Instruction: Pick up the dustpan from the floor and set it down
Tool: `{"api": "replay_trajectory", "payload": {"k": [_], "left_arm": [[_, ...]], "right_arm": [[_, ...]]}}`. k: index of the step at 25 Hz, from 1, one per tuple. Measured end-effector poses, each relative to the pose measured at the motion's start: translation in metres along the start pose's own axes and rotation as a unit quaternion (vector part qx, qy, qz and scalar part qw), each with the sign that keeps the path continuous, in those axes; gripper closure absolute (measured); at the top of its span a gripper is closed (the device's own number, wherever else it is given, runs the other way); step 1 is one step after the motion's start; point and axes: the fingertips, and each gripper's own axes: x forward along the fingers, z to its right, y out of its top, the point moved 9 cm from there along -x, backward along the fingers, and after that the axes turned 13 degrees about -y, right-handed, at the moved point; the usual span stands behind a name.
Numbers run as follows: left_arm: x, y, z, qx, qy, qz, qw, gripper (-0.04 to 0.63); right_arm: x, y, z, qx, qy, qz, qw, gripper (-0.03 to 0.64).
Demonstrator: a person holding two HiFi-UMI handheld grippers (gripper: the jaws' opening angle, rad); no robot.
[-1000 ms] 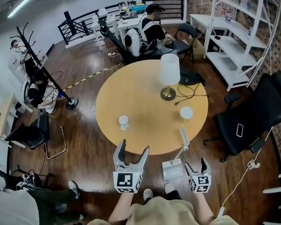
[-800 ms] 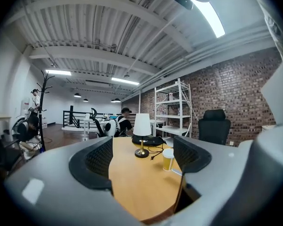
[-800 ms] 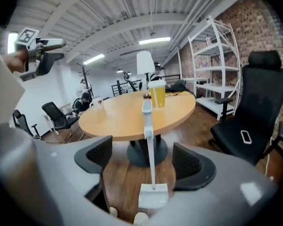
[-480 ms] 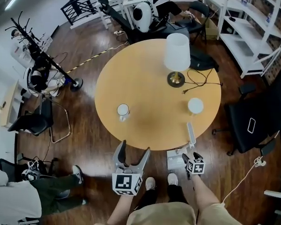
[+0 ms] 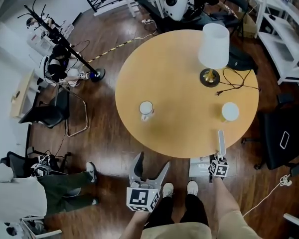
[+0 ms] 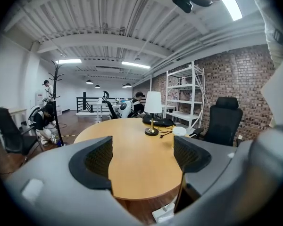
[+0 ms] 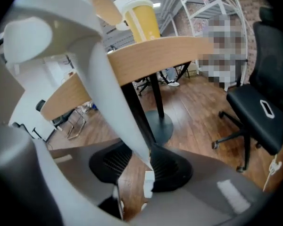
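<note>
The white dustpan stands on the wood floor at the near edge of the round table, its long handle leaning up past the rim. My right gripper is down at the handle's lower part and its jaws are closing. In the right gripper view the handle runs between the jaws, against the right pad, with a strip of floor showing beside the left pad. My left gripper hangs open and empty to the left, level with the table edge; a corner of the dustpan shows below it.
On the table stand a white mug, a yellow cup and a lamp with its cable. A black office chair is at the right, the table's pedestal base beyond the dustpan. A person's legs lie at the left.
My right gripper has dropped to the dustpan's handle and its jaws have narrowed round it. The left gripper sank a little. The head view has tilted further down over the table.
</note>
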Motion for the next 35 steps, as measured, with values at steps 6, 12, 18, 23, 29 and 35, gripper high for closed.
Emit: {"api": "replay_trajectory", "payload": {"k": [6,12,18,23,29,35], "left_arm": [[0.0,-0.004,0.001,0.002,-0.001,0.003,1.0,0.195],[-0.003,0.001,0.005,0.004,-0.011,0.018,0.9998,0.196],[-0.008,0.006,0.008,-0.001,-0.022,0.029,0.9993,0.196],[-0.015,0.019,0.011,0.008,-0.034,0.046,0.9983,0.196],[-0.025,0.029,0.018,0.014,-0.046,0.066,0.9967,0.196],[-0.037,0.049,0.013,0.029,-0.04,0.084,0.9952,0.198]], "right_arm": [[-0.029,-0.006,-0.008,-0.094,-0.006,0.007,0.996,0.519],[-0.075,-0.004,-0.006,-0.107,-0.019,0.053,0.993,0.525],[-0.125,0.014,-0.003,-0.103,-0.031,0.097,0.989,0.528],[-0.181,0.043,-0.004,-0.077,-0.048,0.155,0.984,0.531],[-0.267,0.093,-0.029,-0.096,-0.05,0.238,0.965,0.532],[-0.349,0.152,-0.059,-0.091,-0.044,0.337,0.936,0.535]]}}
